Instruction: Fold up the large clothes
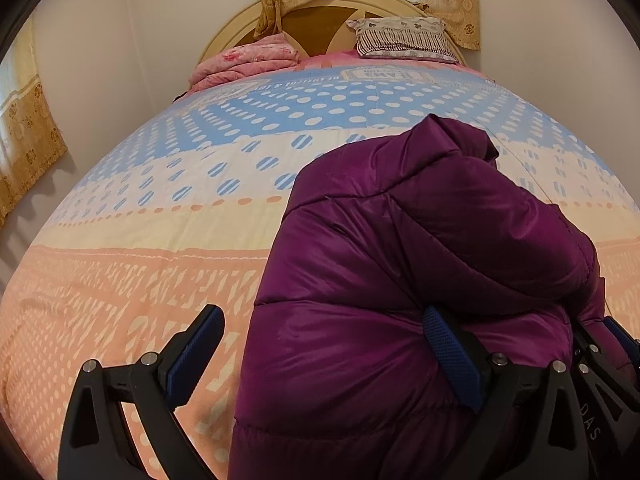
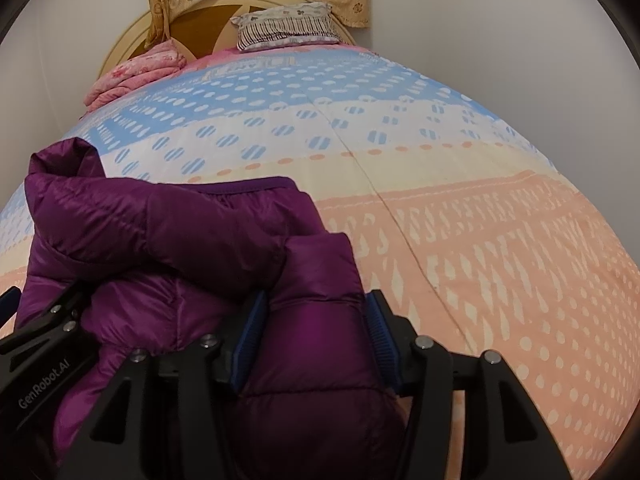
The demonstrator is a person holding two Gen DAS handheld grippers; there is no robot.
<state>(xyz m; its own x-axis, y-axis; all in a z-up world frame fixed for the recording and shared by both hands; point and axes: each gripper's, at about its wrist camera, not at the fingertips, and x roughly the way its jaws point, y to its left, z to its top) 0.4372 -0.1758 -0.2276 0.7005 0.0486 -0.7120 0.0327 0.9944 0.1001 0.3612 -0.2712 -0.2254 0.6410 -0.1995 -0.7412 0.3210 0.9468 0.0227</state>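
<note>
Purple down jacket bundled at lower frame, on patterned bedspread, fold in progress

Left wrist view: left gripper wide open, straddling the jacket's edge, gripping nothing. Right wrist view: right gripper jaws partly closed on a puffy jacket fold, lower centre. Judged mid-fold; next move calls for carrying this fold across and flattening

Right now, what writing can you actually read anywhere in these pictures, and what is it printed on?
"GenRobot.AI": on the black body of the left gripper, seen in the right wrist view.
"DAS": on the black frame of the right gripper, at the left wrist view's edge; possibly part of a longer word.
Printed lettering on the bed cover, near the headboard: upside down, too blurred to read.
</note>
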